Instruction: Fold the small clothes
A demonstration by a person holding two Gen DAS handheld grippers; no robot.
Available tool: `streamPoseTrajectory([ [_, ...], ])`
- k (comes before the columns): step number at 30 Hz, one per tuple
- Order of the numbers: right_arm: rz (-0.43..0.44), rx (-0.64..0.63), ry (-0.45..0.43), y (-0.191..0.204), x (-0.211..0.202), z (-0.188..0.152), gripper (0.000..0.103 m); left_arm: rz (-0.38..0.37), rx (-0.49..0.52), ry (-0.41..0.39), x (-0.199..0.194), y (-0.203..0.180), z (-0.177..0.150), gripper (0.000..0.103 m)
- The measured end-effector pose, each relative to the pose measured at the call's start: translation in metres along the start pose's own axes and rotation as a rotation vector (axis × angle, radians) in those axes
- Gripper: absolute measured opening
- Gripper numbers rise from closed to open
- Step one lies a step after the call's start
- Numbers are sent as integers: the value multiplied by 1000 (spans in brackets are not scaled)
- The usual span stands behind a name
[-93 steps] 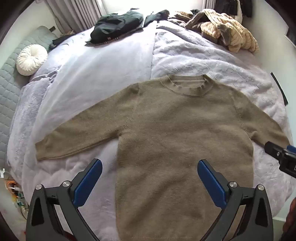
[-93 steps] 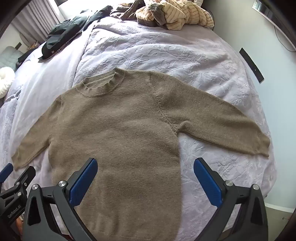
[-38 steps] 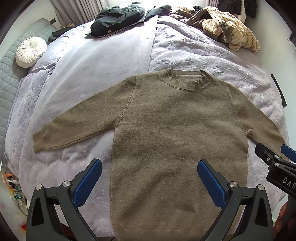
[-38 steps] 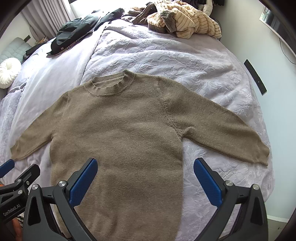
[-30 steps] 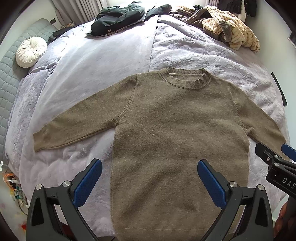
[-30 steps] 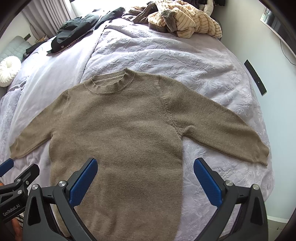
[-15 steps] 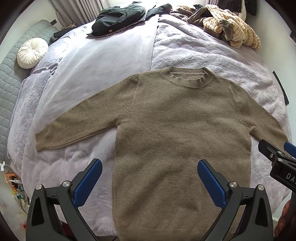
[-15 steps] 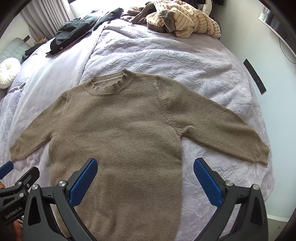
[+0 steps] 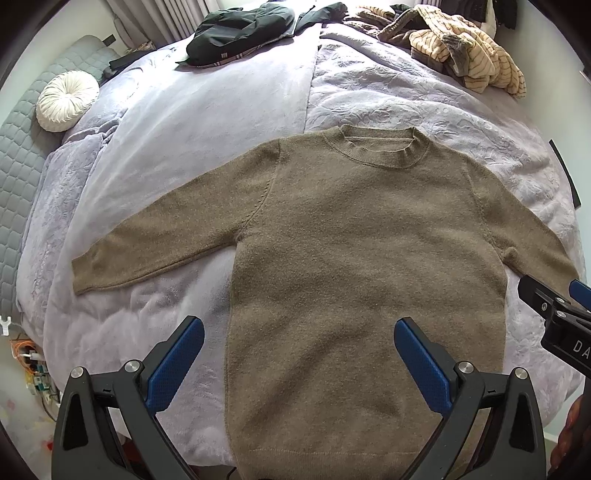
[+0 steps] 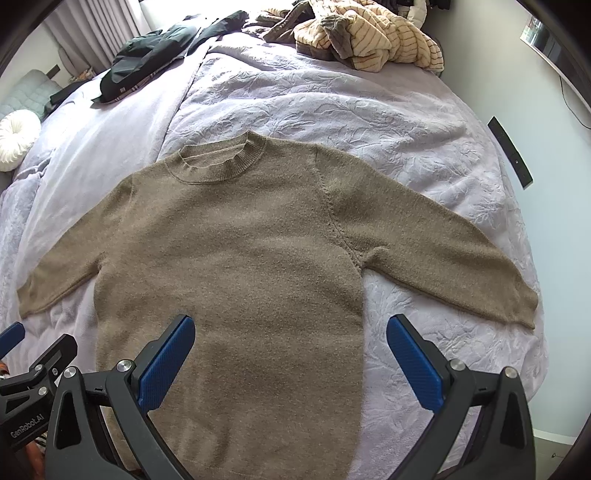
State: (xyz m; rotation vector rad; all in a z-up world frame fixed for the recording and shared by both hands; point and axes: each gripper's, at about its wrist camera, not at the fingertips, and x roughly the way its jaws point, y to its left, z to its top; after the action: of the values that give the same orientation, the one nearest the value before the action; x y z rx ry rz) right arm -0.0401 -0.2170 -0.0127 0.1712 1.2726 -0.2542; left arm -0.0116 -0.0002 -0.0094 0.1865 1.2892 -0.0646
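Observation:
An olive-brown knit sweater (image 9: 365, 258) lies flat and face up on the lilac bedspread (image 9: 221, 110), both sleeves spread out, collar at the far side, hem at the near bed edge. It also shows in the right wrist view (image 10: 236, 266). My left gripper (image 9: 299, 354) is open and empty, held above the sweater's lower left side. My right gripper (image 10: 291, 350) is open and empty, held above the sweater's lower right side. Each gripper shows at the edge of the other's view, the right one (image 9: 554, 314) and the left one (image 10: 29, 373).
A black garment (image 9: 236, 33) and a heap of striped beige clothes (image 9: 465, 55) lie at the far end of the bed. A round white cushion (image 9: 66, 99) sits far left. A wall (image 10: 554, 147) runs along the bed's right side.
Both grippers drifted slightly forward over the sweater and stayed open. The sweater has not moved.

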Motion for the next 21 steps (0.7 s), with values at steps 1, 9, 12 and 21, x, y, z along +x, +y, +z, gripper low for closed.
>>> streamPoseTrajectory([
  [1, 2, 1, 1, 0, 0, 0, 103, 1, -1, -1, 0, 0, 0, 103],
  [9, 16, -4, 11, 1, 5, 1, 103, 17, 3, 7, 2, -3, -3, 103],
  [12, 21, -11, 17, 1, 6, 1, 103, 18, -9, 11, 2, -3, -4, 103],
  [21, 31, 10, 21, -2, 7, 5, 103, 17, -15, 11, 3, 1, -2, 103],
])
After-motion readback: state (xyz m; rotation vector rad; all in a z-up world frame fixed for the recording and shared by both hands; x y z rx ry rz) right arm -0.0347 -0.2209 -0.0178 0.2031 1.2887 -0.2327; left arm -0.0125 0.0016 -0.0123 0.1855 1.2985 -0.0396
